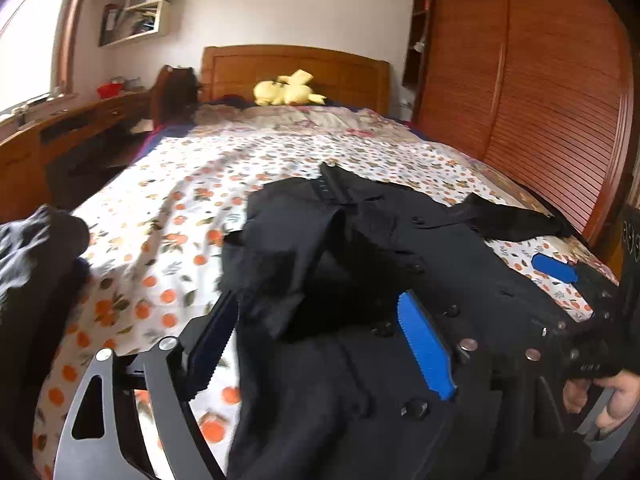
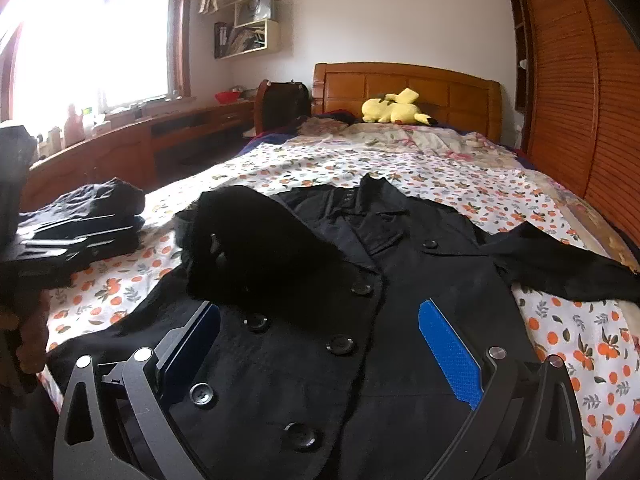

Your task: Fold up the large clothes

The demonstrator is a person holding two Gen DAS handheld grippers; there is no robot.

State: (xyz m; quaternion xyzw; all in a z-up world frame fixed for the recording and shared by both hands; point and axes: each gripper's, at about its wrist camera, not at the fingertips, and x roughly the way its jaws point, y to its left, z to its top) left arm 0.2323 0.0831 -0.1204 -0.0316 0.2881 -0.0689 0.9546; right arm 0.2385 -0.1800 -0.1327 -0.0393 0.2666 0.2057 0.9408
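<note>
Black double-breasted coat lies front up on the bed, collar toward the headboard at 12 o'clock, hem toward the cameras at 6. Buttons look fastened down the front.

Done so far, judging by the lay: 1 sleeve, the one at 10 o'clock in the right wrist view, is folded in over the chest. A stack of dark folded clothes sits at 9 o'clock near the bed edge, so other garments seem finished.

Left to do: the other sleeve at 3 o'clock lies spread out flat on the sheet, not yet folded in. After that the body likely needs folding hem to collar, then stacking. Roughly a third of this coat done.

Left tongs: open wide, nothing between the blue pads, hanging over the coat's lower front with the folded sleeve just ahead at 12. Right tongs: also open and empty, over the button rows at the coat's middle. Contact with the cloth can't be told in either view.

Yellow plush toy at the headboard, well apart from the work.
</note>
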